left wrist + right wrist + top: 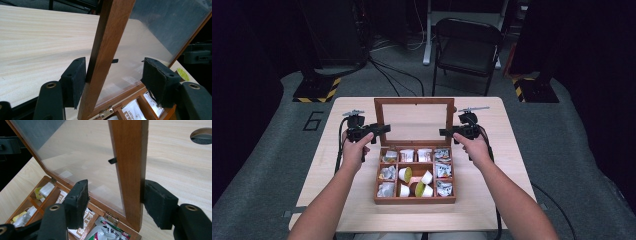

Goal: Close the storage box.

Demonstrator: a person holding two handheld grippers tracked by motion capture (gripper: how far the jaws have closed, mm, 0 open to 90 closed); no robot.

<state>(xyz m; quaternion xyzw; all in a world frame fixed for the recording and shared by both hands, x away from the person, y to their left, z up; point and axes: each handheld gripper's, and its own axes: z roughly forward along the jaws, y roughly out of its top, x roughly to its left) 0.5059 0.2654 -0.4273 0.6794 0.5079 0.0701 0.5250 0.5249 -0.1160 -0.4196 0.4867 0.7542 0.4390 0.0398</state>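
A wooden box [414, 172] sits near the middle of a pale wood-grain table [337, 150], slightly toward the person's edge. Its lid [414, 119] stands raised at the far side, a brown wooden frame around a clear pane, joined to the box by small metal hinges [111, 218]. The box is divided into a grid of compartments holding sachets [442, 170] and small white cups [427, 177], some with yellow-green tops.

The left gripper [379, 129] is at the lid's left frame bar. In the left gripper view, one pad [75, 80] lies against the outer face of the bar, while the other pad [160, 80] stands well off it over the pane, so the jaws are apart with the bar between them, not clamped. The right gripper [448, 132] is at the lid's right frame bar. In the right gripper view, one pad [157, 202] touches the bar's outer edge and the other [78, 200] stands clear on the pane side; these jaws too straddle the bar without pinching it.

The person's hands and forearms come in from the near edge of the table. A round hole [202, 135] is cut in the tabletop beyond the lid. Around the table lies grey carpet [262, 165] with a "6" marked on it. Behind stands a dark folding chair [467, 47], with black cables on the floor and two stand bases edged in yellow-and-black stripes [317, 90]. The room beyond is dark.
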